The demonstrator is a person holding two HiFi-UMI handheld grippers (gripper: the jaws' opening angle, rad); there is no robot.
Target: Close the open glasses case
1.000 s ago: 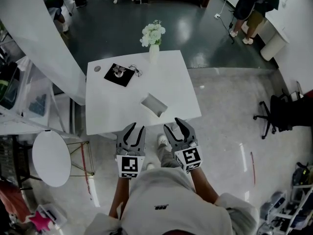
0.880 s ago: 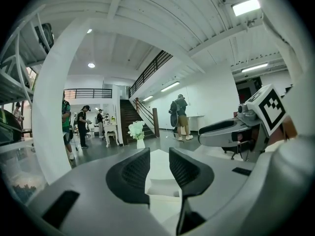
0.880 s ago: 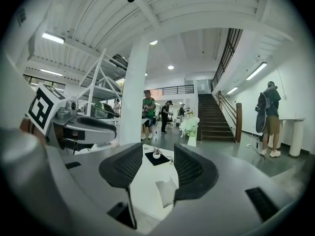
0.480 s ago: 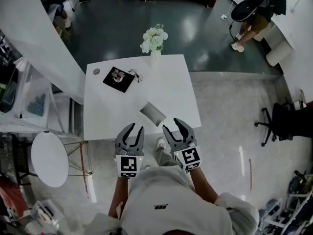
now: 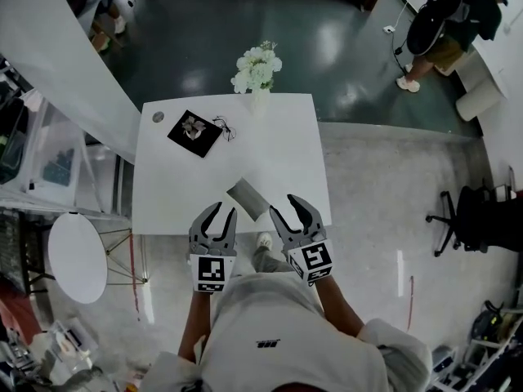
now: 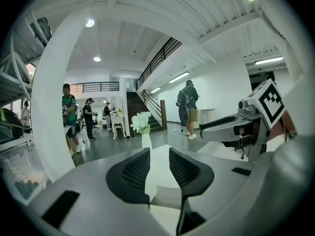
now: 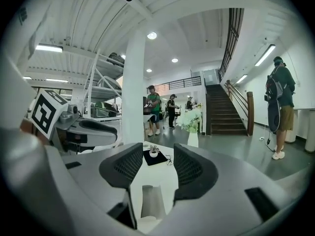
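Note:
The open grey glasses case [image 5: 248,198] lies near the front edge of the white table [image 5: 278,149]. In the head view my left gripper [image 5: 221,211] hangs open just left of it, over the table's edge. My right gripper [image 5: 286,207] stands open just right of the case. Neither touches it, and nothing sits between either pair of fingers. The right gripper view looks through my right gripper [image 7: 156,163] at the case [image 7: 151,200], which lies lengthways low between the jaws. In the left gripper view the case [image 6: 166,196] shows low past my left gripper [image 6: 158,167].
At the table's far side are a black mat with a small plant [image 5: 194,126], a pair of glasses [image 5: 225,126] and a vase of white flowers [image 5: 257,68]. A round white side table [image 5: 78,256] stands left. An office chair [image 5: 466,211] and a person [image 5: 445,23] are at the right.
The table and the case have come closer to both grippers, which now flank the case at the front edge. Both stay open. The person at the back has shifted.

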